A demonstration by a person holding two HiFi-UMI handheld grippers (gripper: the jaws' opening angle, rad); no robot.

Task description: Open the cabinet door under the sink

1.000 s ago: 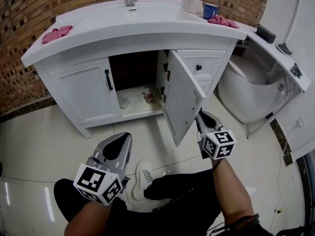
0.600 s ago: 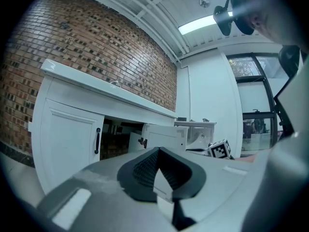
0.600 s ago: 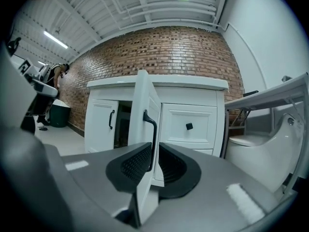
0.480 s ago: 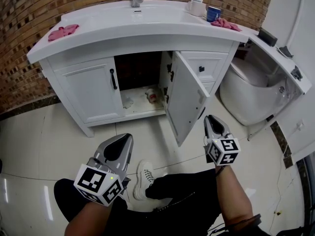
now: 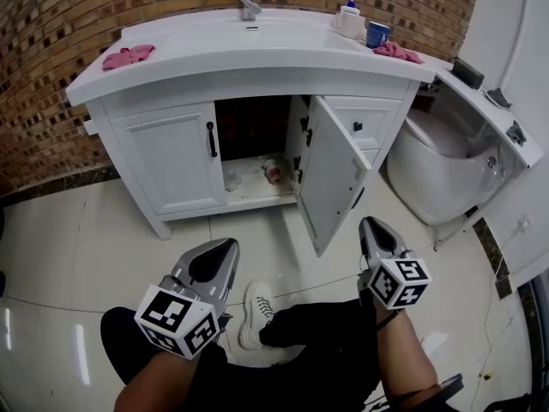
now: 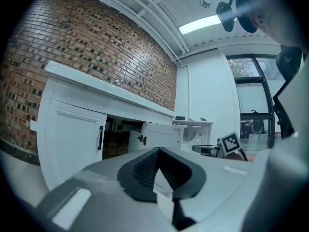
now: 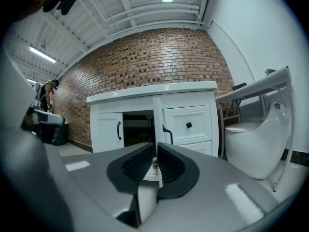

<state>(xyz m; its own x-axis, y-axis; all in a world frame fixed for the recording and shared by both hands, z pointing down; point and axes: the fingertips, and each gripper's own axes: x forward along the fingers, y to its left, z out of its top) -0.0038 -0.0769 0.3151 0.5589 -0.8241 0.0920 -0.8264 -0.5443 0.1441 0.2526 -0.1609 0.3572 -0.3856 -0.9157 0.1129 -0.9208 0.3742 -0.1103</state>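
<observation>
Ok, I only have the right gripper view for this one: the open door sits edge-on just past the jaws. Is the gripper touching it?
Observer: No. From the head view the right gripper is clear of the open door, with bare floor between them. Its jaws are closing on nothing.
Operator: And the other one?
Observer: The left gripper hangs low in front of the closed left door, well short of it.
Operator: Anything up top?
Observer: On the countertop, a pink cloth lies at the left end and a second pink cloth at the right.
</observation>
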